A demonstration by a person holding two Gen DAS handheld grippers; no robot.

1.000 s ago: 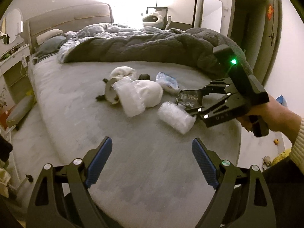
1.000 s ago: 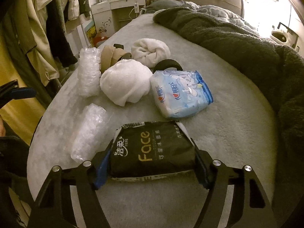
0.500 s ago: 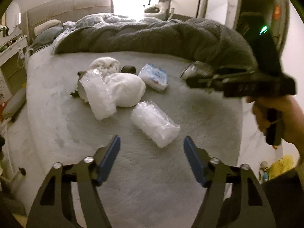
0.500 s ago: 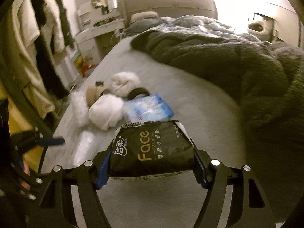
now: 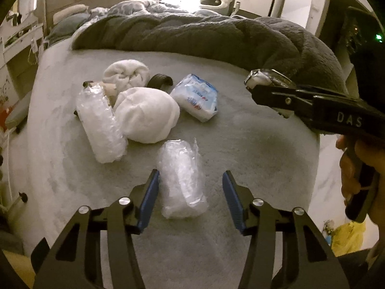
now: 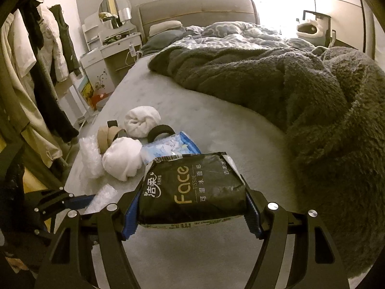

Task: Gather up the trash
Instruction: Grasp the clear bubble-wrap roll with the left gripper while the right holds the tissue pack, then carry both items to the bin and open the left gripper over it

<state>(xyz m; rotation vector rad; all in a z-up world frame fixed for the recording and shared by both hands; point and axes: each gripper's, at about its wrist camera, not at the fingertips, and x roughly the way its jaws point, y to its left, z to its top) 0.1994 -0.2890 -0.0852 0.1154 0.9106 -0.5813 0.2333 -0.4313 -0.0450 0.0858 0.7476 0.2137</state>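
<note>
Left gripper (image 5: 190, 192) spread wide around a clear plastic wrap bundle (image 5: 181, 180) at six o'clock; right gripper (image 6: 190, 207) clamps a black tissue pack (image 6: 192, 190).

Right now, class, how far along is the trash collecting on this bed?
Nothing looks binned yet. In hand: the right tongs grip a black tissue pack; the open left tongs straddle a clear plastic wrap. Left on the bed: another plastic roll and a blue-white pack.
</note>
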